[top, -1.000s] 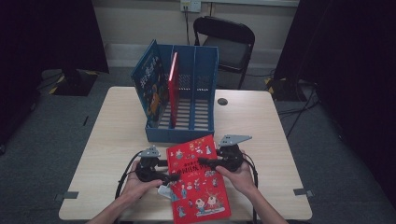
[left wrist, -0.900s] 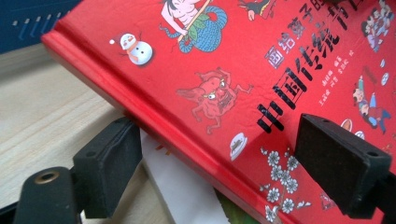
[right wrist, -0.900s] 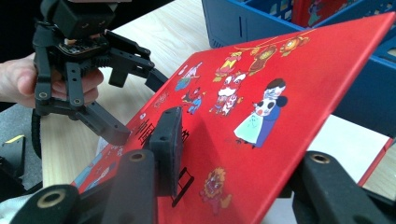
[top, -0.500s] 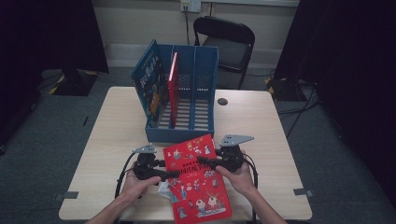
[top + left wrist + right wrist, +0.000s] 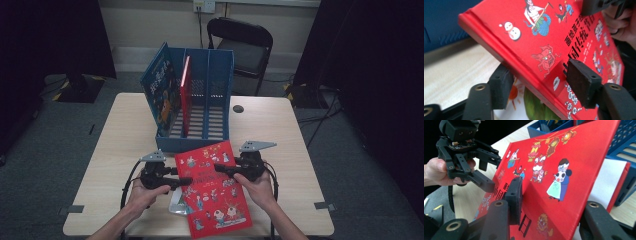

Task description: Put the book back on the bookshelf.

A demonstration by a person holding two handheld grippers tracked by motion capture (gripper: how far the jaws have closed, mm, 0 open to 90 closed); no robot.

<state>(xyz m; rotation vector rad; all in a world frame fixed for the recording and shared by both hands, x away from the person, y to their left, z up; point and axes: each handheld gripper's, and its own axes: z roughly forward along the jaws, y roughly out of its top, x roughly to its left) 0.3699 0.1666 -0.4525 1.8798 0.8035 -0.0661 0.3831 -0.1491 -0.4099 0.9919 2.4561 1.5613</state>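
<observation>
From above, I see the red hardcover picture book (image 5: pixel 212 187) tilted over the pale wooden bench (image 5: pixel 290 130), just before the blue slotted plastic rack (image 5: pixel 220 85). My left gripper (image 5: pixel 184 181) and right gripper (image 5: pixel 220 168) flank it.

Left gripper view: my fingers (image 5: pixel 580 82) have just been closing around the spine edge (not yet pressing).

Right gripper view: my fingers (image 5: pixel 514 195) clamp the book's opposite edge.

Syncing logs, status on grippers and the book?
Left gripper closing around red book spine edge. Right gripper astride opposite edge. Blue rack just ahead.
</observation>
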